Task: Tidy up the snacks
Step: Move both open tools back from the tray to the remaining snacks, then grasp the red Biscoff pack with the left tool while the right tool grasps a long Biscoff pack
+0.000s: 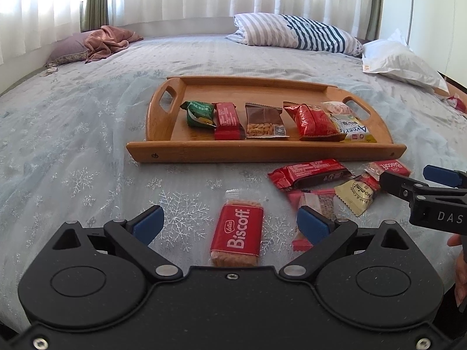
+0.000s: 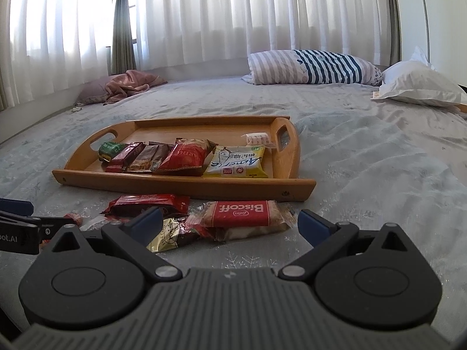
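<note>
A wooden tray [image 1: 262, 148] lies on the bed and holds several snack packs in a row; it also shows in the right wrist view [image 2: 181, 183]. My left gripper [image 1: 230, 223] is open, its blue pads either side of a red Biscoff pack [image 1: 238, 233] lying on the bedspread. My right gripper [image 2: 230, 221] is open just before another Biscoff pack [image 2: 243, 214], which rests in a loose pile with a long red bar [image 2: 149, 204] and a gold Homini sachet [image 2: 167, 233]. The right gripper also shows at the right edge of the left wrist view [image 1: 408, 180].
The bedspread [image 1: 87, 151] is pale blue with snowflakes. A striped pillow [image 1: 300, 33], a white pillow [image 1: 400, 61] and a pink cloth [image 1: 106, 40] lie at the far side under curtains. A small red packet [image 1: 456, 103] lies at the far right.
</note>
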`<act>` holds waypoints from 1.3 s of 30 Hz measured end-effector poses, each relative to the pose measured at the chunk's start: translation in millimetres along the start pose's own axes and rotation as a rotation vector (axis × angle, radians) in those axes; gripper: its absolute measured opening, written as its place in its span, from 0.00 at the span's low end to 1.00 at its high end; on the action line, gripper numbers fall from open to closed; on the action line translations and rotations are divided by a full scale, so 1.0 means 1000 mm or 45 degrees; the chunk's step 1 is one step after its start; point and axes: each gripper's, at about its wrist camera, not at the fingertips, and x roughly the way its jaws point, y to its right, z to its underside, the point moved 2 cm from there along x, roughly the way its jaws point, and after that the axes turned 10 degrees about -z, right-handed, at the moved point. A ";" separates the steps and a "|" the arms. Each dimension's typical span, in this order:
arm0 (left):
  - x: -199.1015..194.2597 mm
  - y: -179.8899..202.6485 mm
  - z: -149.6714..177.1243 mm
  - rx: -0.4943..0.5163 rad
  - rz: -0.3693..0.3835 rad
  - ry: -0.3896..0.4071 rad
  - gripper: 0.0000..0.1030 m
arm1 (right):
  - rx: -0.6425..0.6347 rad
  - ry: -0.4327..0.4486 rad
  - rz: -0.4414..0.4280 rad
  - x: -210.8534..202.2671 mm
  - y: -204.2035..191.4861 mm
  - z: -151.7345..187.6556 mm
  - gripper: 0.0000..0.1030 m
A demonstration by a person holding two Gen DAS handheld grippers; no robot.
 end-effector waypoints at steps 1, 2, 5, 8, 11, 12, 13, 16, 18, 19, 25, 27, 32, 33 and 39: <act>0.000 0.000 0.000 0.002 0.001 0.001 0.93 | 0.005 -0.003 0.003 0.001 0.000 0.001 1.00; 0.000 0.000 0.001 0.005 0.001 0.003 0.91 | 0.010 -0.008 0.005 0.002 0.001 0.002 1.00; 0.000 0.000 0.002 0.013 -0.006 0.007 0.88 | 0.024 -0.025 -0.008 0.004 0.002 0.004 1.00; 0.001 0.000 0.003 0.019 -0.009 0.008 0.85 | 0.021 -0.036 -0.015 0.006 0.002 0.006 1.00; 0.003 0.000 0.004 0.025 -0.010 0.000 0.83 | 0.015 -0.046 -0.015 0.008 0.001 0.006 1.00; 0.004 0.000 0.005 0.025 -0.009 -0.005 0.82 | 0.016 -0.050 -0.012 0.009 0.001 0.007 1.00; 0.004 0.000 0.006 0.023 -0.007 -0.011 0.81 | 0.017 -0.056 -0.007 0.010 0.001 0.007 1.00; 0.006 0.000 0.006 0.018 0.004 -0.027 0.77 | 0.034 -0.073 0.016 0.013 0.003 0.007 0.99; 0.006 0.000 0.006 0.019 0.002 -0.029 0.76 | 0.055 -0.084 0.037 0.016 0.005 0.007 0.97; 0.006 -0.001 0.006 0.020 0.000 -0.026 0.76 | 0.065 -0.085 0.036 0.016 0.006 0.007 0.97; 0.007 -0.002 0.006 0.013 -0.008 -0.029 0.72 | 0.058 -0.086 0.034 0.017 0.005 0.008 0.97; 0.007 -0.002 0.006 0.011 -0.006 -0.036 0.69 | 0.046 -0.086 0.035 0.017 0.004 0.008 0.96; 0.004 0.001 0.005 0.033 0.019 -0.043 0.55 | 0.036 -0.085 0.031 0.017 0.003 0.007 0.96; 0.004 0.002 0.005 0.034 0.025 -0.046 0.53 | 0.035 -0.086 0.029 0.017 0.003 0.007 0.96; 0.004 0.004 0.004 0.037 0.036 -0.055 0.49 | 0.011 -0.079 0.031 0.018 0.000 0.001 0.94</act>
